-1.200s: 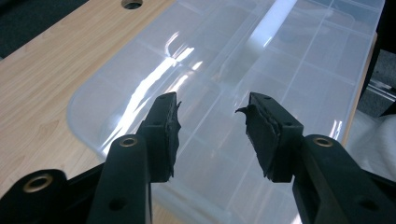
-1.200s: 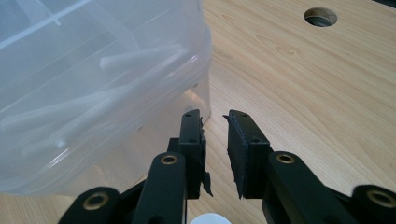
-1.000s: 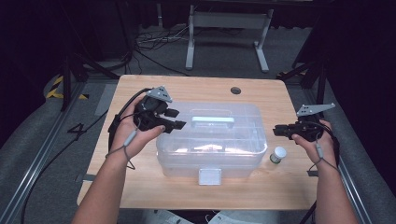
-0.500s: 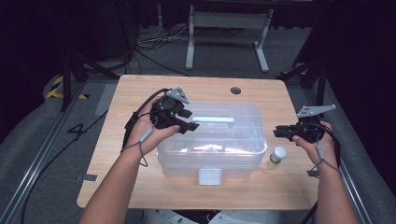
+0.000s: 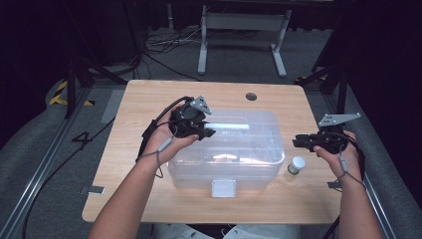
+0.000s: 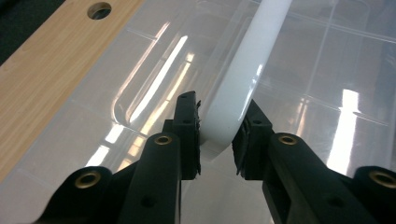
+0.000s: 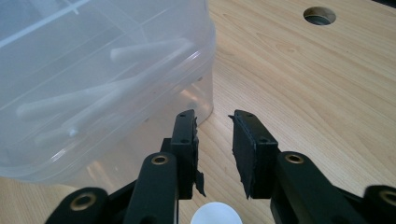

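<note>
A clear plastic lidded storage box (image 5: 226,149) sits at the centre of the high view on the light wooden surface (image 5: 124,124). Its white bar handle (image 6: 243,74) lies across the lid, and the left gripper (image 6: 217,135) has just closed its jaws, now pinching the handle's near end. At the right of the frame, the right gripper (image 7: 212,140) hovers beside the box's corner, jaws spread, nothing between them. A small white-capped jar (image 5: 297,165) stands just beside the box's lower right corner.
</note>
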Available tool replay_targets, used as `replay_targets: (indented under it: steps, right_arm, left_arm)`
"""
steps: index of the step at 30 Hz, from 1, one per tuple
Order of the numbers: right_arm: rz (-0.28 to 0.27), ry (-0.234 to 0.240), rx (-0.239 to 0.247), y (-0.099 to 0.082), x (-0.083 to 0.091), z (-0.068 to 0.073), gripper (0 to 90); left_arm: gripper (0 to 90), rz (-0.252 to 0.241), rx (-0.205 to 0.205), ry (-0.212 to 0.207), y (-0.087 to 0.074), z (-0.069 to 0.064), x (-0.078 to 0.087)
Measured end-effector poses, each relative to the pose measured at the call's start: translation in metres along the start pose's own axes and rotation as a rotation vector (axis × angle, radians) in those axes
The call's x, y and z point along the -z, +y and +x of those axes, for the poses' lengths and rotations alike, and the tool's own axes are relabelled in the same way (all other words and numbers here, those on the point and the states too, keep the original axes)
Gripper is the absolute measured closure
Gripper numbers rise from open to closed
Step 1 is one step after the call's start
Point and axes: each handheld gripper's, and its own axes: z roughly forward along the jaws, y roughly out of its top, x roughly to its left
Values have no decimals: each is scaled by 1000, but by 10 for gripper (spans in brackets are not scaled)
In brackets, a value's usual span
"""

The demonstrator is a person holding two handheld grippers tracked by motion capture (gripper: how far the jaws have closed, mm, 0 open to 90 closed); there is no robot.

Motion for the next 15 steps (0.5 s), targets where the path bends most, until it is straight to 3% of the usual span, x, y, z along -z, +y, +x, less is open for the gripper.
replay_targets:
  steps: [5,10,15]
  right_arm:
    - [-9,-7,5,0,3,2,690]
    - [-23,-9,6,-1,9,3,688]
    - [-44,6,2,-2,13,4,682]
  left_arm:
    - [751,7,-10,-2,2,3,0]
    - [750,0,5,12,8,7,4]
    - [746,2,27,-16,14,16,7]
